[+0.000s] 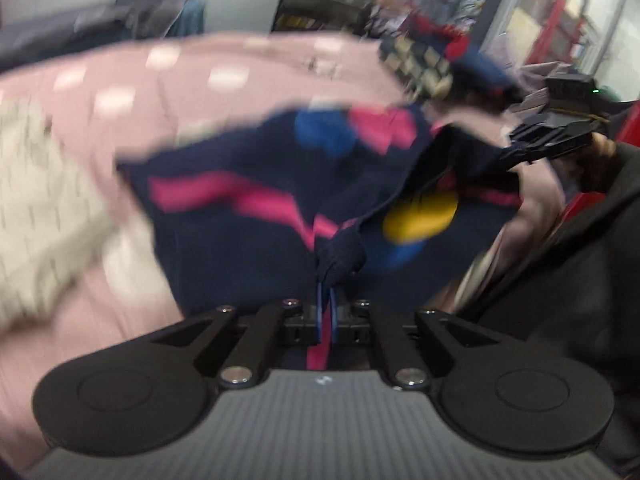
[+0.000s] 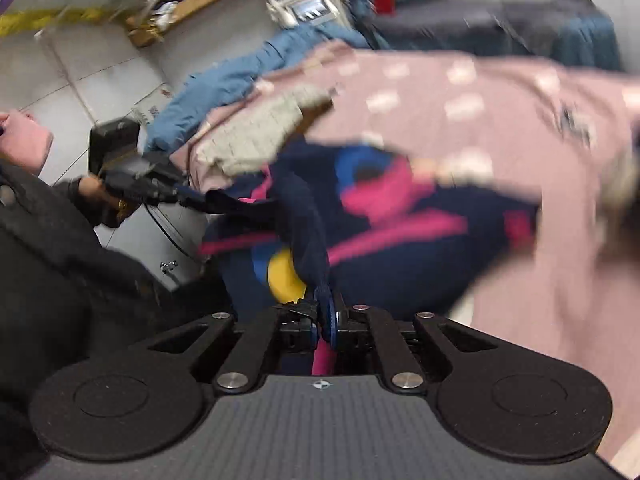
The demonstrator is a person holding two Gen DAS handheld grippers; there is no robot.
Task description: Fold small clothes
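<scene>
A small navy garment with pink stripes and blue and yellow patches hangs stretched between both grippers above a pink dotted cloth. My left gripper is shut on one bunched edge of it. My right gripper is shut on the opposite edge of the navy garment. The right gripper also shows in the left wrist view, and the left gripper in the right wrist view. Both views are motion-blurred.
A cream knitted garment lies on the pink cloth at the left and also shows in the right wrist view. A blue garment lies beyond. The person's dark sleeve is close. Shelves and clutter stand behind.
</scene>
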